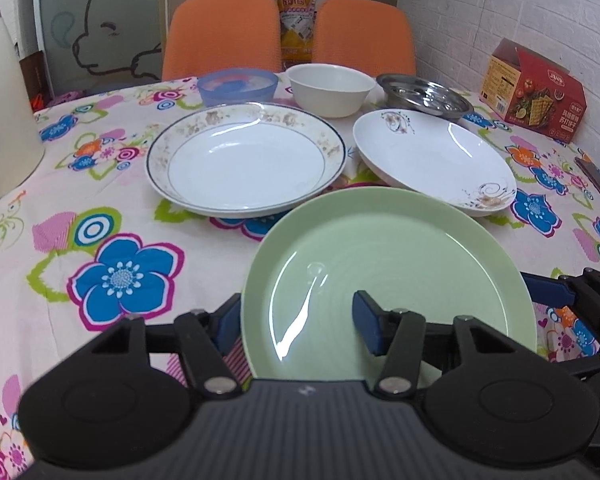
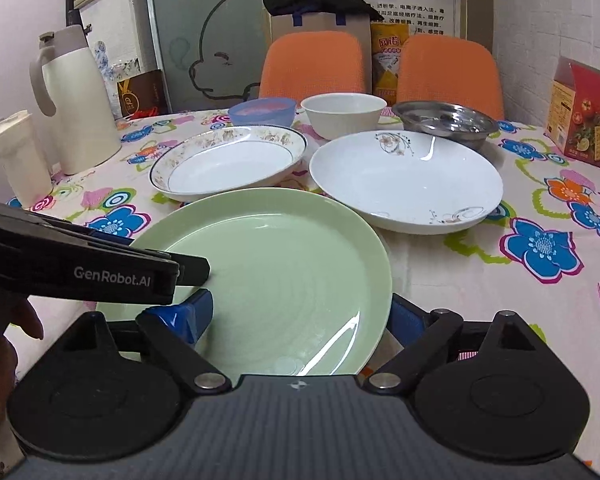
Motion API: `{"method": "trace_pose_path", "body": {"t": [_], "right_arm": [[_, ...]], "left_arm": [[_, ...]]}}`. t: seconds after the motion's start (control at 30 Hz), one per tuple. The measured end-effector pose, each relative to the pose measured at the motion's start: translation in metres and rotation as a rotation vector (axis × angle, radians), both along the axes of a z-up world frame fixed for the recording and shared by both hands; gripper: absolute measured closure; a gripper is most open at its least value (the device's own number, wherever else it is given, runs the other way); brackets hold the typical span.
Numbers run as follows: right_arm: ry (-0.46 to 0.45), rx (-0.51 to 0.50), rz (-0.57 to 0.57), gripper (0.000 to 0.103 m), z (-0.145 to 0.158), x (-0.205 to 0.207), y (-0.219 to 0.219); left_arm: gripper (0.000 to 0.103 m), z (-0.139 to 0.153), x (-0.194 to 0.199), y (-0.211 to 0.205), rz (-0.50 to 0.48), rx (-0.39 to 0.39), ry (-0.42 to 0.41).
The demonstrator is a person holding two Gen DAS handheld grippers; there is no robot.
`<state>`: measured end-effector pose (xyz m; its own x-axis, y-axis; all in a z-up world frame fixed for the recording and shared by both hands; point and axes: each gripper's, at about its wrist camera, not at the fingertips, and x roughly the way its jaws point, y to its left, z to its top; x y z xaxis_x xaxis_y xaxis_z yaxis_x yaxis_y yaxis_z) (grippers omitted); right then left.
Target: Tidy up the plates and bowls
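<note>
Both tongs straddle opposite edges of the green plate (image 1: 388, 276), nearest of the dishes on the flowered surface (image 1: 100, 208); the left tongs (image 1: 296, 320) stand partly open, one pad above the plate and one outside its left rim; the right tongs (image 2: 300, 312) likewise bracket its right side, gripping nothing yet. The step looks like seizing this plate; next, closing on the rim and lifting it toward the gold-rimmed plate (image 2: 228, 164) or the white floral plate (image 2: 404, 184) for stacking.
</note>
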<state>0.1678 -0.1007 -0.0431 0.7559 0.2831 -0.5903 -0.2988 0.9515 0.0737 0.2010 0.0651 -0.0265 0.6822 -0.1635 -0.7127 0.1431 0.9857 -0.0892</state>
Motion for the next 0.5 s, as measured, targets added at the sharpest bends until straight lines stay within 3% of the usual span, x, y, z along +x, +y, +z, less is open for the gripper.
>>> {"method": "trace_pose_path", "body": {"t": [0.27, 0.5], "right_arm": [[-0.015, 0.031, 0.106, 0.023, 0.007, -0.003, 0.047], [0.034, 0.017, 0.208, 0.023, -0.007, -0.002, 0.092]], "left_arm": [[0.048, 0.011, -0.020, 0.050, 0.134, 0.014, -0.004], [0.048, -0.006, -0.027, 0.096, 0.233, 0.014, 0.046]]}}
